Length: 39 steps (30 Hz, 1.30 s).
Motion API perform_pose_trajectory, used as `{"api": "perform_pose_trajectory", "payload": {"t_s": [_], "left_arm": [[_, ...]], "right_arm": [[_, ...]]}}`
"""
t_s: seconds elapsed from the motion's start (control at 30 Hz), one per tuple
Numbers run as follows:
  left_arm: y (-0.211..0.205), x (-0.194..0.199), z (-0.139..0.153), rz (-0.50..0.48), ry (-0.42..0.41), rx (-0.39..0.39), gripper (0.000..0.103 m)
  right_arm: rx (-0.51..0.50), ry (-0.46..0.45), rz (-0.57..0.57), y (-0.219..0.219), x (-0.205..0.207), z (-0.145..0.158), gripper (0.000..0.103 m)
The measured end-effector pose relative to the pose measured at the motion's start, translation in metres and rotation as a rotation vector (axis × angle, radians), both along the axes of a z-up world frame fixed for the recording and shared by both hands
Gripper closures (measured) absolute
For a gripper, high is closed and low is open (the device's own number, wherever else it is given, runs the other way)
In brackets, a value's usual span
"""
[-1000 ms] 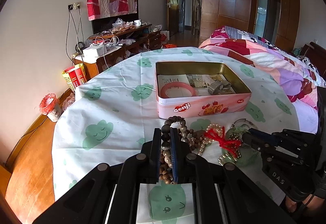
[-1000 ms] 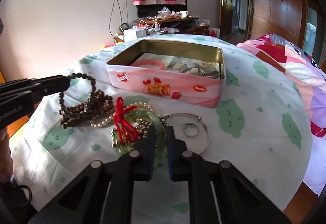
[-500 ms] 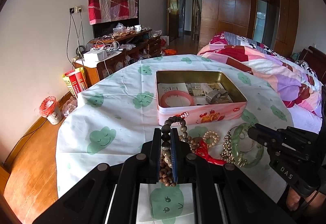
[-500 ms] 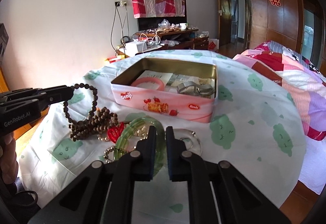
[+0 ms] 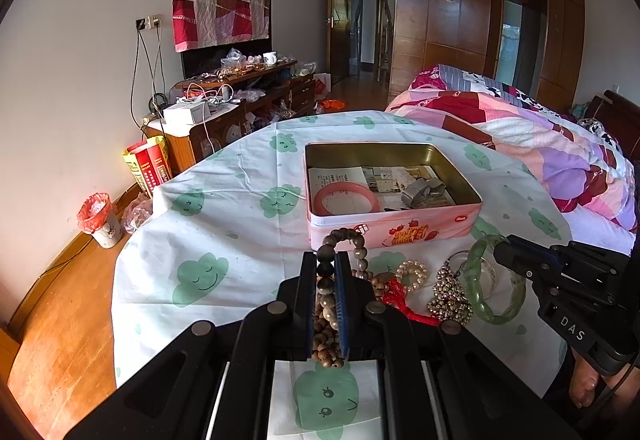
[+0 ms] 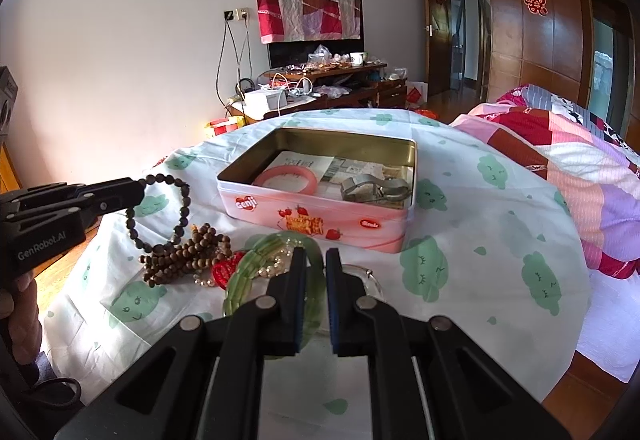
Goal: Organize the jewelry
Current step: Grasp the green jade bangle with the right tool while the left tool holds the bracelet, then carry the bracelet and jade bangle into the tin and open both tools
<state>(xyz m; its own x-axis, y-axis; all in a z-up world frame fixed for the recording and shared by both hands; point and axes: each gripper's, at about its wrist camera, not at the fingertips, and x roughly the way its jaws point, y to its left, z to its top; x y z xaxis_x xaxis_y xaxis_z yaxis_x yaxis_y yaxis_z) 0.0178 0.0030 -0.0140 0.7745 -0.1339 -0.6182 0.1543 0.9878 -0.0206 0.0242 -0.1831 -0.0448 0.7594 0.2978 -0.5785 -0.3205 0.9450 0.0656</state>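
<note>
- The left hand-held gripper (image 5: 325, 264) pinches a strand of dark wooden beads (image 5: 340, 240); a loop rises above its tips while the rest trails down to a heap of brown beads (image 6: 188, 256) on the surface (image 5: 208, 208)
- The right hand-held gripper (image 6: 313, 264) is pressed onto a green bangle (image 6: 244, 280), one side of the ring caught between its fingers, the ring tilted off the cloth
- Just beside the bangle lie a red knotted cord (image 5: 400, 300), a pearl bracelet (image 5: 412, 272) and a cluster of small metal beads (image 5: 450, 298)
- An open pink tin (image 5: 392, 228) stands right behind this pile; inside it lie a pink bangle (image 5: 346, 198), a metal clip (image 5: 424, 192) and printed paper
- A patchwork bed (image 5: 540, 144) is to the right of the surface
</note>
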Motion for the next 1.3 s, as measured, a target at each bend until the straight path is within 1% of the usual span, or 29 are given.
{"api": "perform_pose_trajectory", "payload": {"t_s": [0.23,0.7,1.03,1.3], "left_arm": [[0.001,0.004,-0.001,0.000,0.014,-0.012,0.095],[-0.001,0.020,-0.003,-0.014,0.032,0.007,0.095],[-0.010,0.032,0.008,-0.029,0.011,0.046,0.095],[-0.017,0.046,0.011,-0.036,0.005,0.084,0.095]], "right_arm": [[-0.011,0.008,-0.011,-0.003,0.004,-0.003,0.091],[-0.026,0.005,-0.023,-0.006,0.013,0.001,0.091],[-0.052,-0.012,-0.026,-0.006,0.027,0.009,0.091],[-0.071,-0.033,-0.022,-0.008,0.038,0.019,0.091]]}}
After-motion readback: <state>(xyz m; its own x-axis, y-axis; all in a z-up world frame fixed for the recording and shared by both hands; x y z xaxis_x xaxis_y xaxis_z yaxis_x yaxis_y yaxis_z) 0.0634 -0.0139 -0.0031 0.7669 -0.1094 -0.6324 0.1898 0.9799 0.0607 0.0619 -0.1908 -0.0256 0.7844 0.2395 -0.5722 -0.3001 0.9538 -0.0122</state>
